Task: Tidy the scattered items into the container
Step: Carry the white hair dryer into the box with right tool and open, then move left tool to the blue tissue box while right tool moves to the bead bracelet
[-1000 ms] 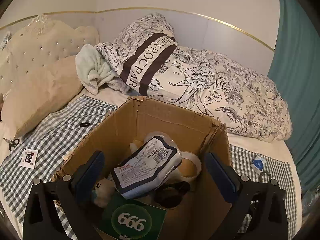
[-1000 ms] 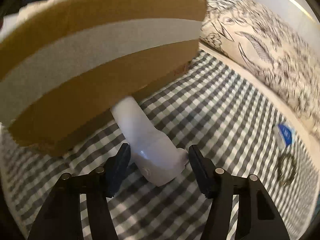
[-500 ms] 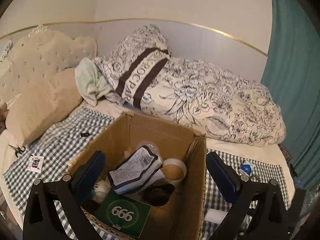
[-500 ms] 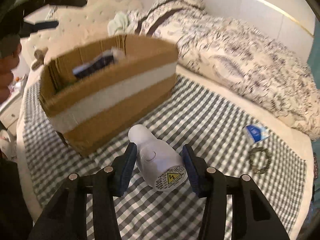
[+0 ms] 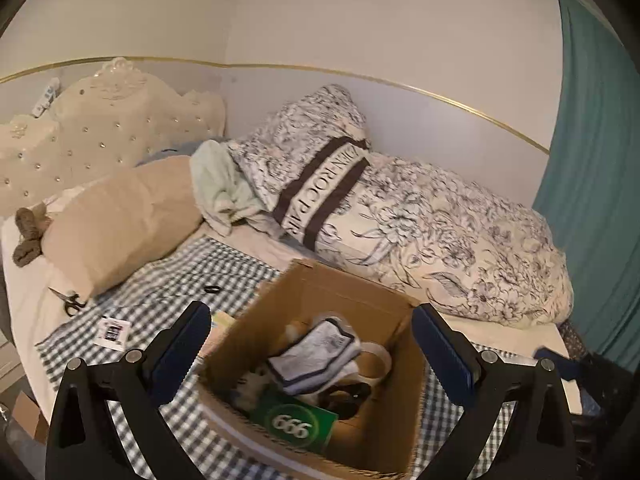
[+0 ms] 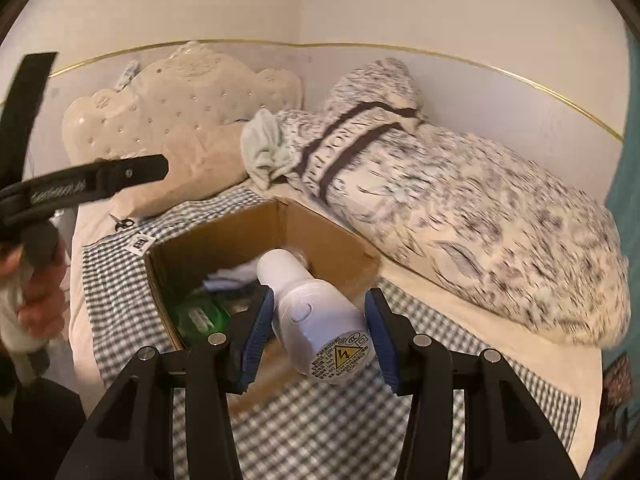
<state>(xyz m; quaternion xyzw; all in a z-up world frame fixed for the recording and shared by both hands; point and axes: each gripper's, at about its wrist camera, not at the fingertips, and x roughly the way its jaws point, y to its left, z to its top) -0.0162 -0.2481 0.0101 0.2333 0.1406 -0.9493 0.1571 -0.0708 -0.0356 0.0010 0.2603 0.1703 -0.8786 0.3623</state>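
An open cardboard box (image 5: 384, 432) (image 6: 224, 236) stands on the checked blanket. It holds a green "666" pack (image 5: 294, 424), a white wrapped packet (image 5: 316, 354), a tape roll (image 5: 376, 360) and other items. My right gripper (image 6: 318, 330) is shut on a white electric appliance (image 6: 312, 312) with a yellow warning label, held in the air just before the box's near right corner. My left gripper (image 5: 308, 354) is open and empty above the box, wide apart.
Scissors (image 5: 70, 300) (image 6: 124, 222), a small tag card (image 5: 112, 330) (image 6: 140, 242) and a black hair tie (image 5: 211, 289) lie on the blanket left of the box. A floral duvet (image 5: 440, 236), a beige pillow (image 5: 120, 220) and a teal curtain (image 5: 596, 200) surround the bed.
My right gripper closed on the white appliance and lifted it off the blanket up to the box's rim. My left gripper rose and drew back from the box, still open.
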